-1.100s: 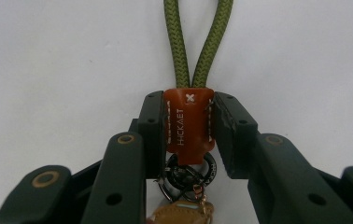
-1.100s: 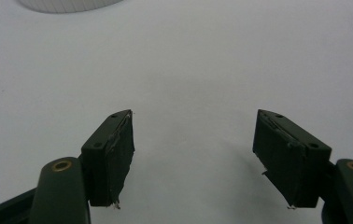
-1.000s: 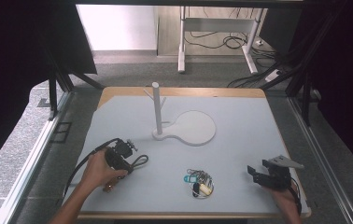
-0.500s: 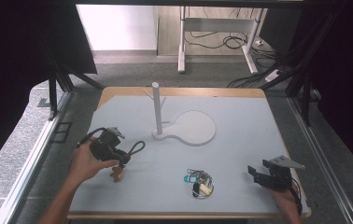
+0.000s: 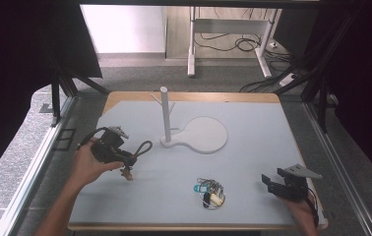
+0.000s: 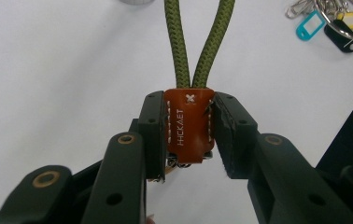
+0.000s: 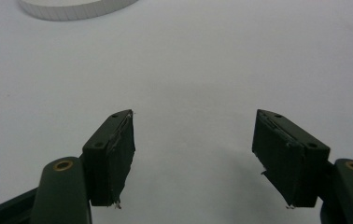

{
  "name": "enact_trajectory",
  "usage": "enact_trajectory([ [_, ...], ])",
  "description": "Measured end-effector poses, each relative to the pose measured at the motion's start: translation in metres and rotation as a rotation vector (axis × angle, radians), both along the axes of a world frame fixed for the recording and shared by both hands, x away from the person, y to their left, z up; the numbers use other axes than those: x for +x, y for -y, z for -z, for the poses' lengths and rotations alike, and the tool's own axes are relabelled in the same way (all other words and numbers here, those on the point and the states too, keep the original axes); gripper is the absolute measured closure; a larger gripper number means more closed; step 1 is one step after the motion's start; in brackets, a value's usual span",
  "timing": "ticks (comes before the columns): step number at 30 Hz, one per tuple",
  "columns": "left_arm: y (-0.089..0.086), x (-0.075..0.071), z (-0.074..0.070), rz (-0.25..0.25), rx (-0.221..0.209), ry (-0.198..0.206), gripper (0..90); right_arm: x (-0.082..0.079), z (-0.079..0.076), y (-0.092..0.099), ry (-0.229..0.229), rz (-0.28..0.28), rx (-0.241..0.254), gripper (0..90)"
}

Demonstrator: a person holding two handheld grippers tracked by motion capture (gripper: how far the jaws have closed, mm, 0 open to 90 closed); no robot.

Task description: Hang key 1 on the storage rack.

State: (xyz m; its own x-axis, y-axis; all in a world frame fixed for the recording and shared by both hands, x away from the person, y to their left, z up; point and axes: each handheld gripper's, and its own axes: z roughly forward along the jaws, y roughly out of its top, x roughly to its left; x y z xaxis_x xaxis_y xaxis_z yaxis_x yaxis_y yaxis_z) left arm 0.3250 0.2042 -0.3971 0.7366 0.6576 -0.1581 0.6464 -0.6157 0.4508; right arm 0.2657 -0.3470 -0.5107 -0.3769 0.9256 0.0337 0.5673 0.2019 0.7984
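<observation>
I have the left tongs (image 6: 188,135) clamped on the brown leather tab (image 6: 188,123) of a keychain, its jaws pressing the tab's two sides. The olive cord loop (image 6: 198,42) runs out from the tab, away from the jaws. In the high view the left tongs (image 5: 125,164) sit over the left part of the tabletop (image 5: 258,147), with the cord loop (image 5: 143,147) curling out on the stand's side and a small bit of hardware (image 5: 126,173) hanging under the grip. I read the keychain as clear of the surface, though I cannot be sure of the gap.

The white stand (image 5: 165,115), an upright post with short pegs on a flat round base (image 5: 204,133), is near the middle, well apart from my left hand (image 5: 86,164). I judge the work to be hanging key things on those pegs. On that reading, the pick-up of this keychain is done; carrying it to the post and slipping the loop over a peg is left.

A second bunch, a ring of keys with coloured tags (image 5: 208,191), lies on the tabletop between my hands, untouched.

My right tongs (image 7: 193,158) stand wide apart with nothing between them, and in the high view they (image 5: 268,183) wait near the front right corner.
</observation>
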Motion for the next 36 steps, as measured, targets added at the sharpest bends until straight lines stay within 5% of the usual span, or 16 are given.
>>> enact_trajectory([
  [36,0.0,0.032,-0.034,-0.039,-0.07,0.041,66.2,0.0,0.0,0.001,-0.005,0.001,0.006,30.4],
])
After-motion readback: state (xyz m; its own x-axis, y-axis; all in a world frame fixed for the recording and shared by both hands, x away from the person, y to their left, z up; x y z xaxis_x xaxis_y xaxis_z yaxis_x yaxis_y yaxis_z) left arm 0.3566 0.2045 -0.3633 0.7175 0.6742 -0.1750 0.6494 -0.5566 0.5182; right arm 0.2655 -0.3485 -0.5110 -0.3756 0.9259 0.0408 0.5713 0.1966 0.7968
